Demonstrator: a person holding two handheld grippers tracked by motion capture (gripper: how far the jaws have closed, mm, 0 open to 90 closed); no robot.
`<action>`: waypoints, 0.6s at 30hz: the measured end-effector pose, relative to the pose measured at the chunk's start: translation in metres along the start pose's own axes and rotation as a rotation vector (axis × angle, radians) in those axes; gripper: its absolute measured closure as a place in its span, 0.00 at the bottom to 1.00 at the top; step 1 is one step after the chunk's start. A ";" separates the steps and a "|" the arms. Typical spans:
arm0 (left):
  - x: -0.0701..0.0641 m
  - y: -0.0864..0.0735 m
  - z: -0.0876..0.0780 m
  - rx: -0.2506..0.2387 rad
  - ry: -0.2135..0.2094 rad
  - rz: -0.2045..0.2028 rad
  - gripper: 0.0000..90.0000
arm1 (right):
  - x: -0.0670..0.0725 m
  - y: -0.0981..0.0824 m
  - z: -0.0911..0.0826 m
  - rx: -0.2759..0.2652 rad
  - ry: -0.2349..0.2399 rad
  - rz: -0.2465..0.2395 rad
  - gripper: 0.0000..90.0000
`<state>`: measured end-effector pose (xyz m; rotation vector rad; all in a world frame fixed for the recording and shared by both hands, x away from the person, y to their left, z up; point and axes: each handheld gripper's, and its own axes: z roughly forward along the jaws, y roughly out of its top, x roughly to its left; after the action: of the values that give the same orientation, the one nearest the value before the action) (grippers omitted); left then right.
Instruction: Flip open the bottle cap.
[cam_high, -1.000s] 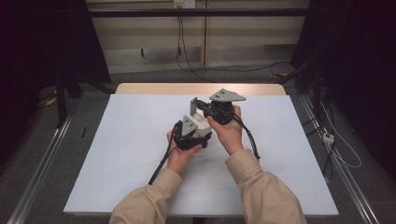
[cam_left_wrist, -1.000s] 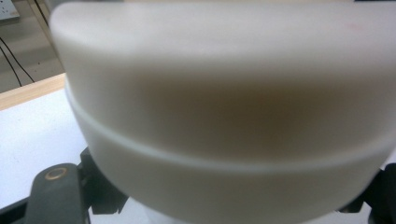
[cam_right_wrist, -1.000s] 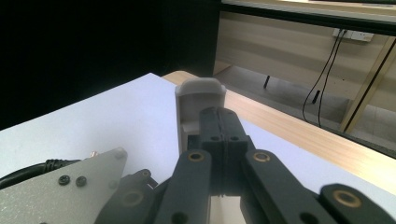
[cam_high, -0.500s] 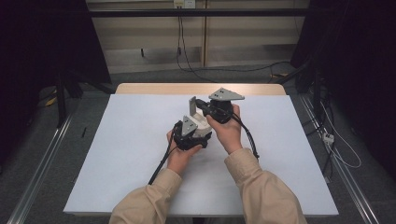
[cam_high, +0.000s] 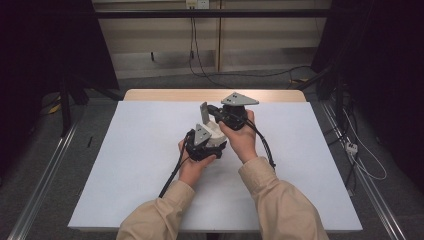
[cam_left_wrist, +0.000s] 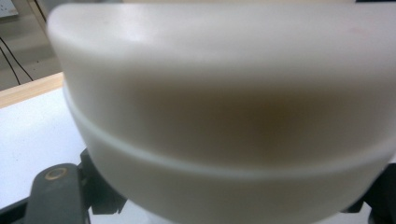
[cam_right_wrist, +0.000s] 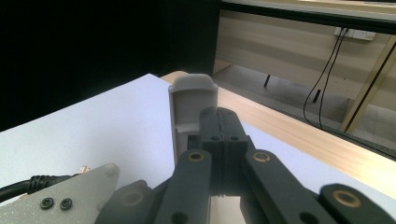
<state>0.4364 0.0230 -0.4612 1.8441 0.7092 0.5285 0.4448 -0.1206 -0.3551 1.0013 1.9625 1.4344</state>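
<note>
The left hand-held gripper (cam_high: 212, 134) clamps a blurred white object (cam_left_wrist: 224, 116), perhaps a plastic case, its edges cut off. The right hand-held gripper (cam_right_wrist: 223, 126) has its jaws together beside a grey upright piece (cam_right_wrist: 192, 109) above the surface (cam_high: 140, 150).

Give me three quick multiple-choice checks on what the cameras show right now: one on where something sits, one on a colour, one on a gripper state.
1. Where are the two grippers over the table?
A. near its middle, close together
B. at its far left corner
C. off its near edge

2. What colour is the object held in the left gripper?
A. red
B. off-white
C. dark blue

3. How do the right gripper's jaws stand?
A. spread wide apart
B. shut together, beside a flat grey piece
C. shut on a cable

Answers: 1 A, as the high view shows the left gripper and the right gripper side by side above the middle of the white table. 2 B, as the left gripper view shows the rounded off-white object up close. 3 B, as the right gripper view shows the black jaws pressed together against the grey piece.
</note>
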 end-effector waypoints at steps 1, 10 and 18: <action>0.000 0.000 0.000 0.000 0.000 -0.001 0.21 | 0.000 0.000 0.000 0.000 0.000 0.001 1.00; 0.001 0.000 0.000 0.004 -0.002 -0.002 0.21 | -0.001 -0.002 0.005 0.005 -0.002 0.004 1.00; 0.000 0.000 0.000 0.005 0.000 0.020 0.21 | -0.002 -0.002 0.001 0.015 0.007 -0.001 1.00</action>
<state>0.4361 0.0230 -0.4609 1.8574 0.6933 0.5395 0.4464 -0.1220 -0.3570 1.0033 1.9808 1.4271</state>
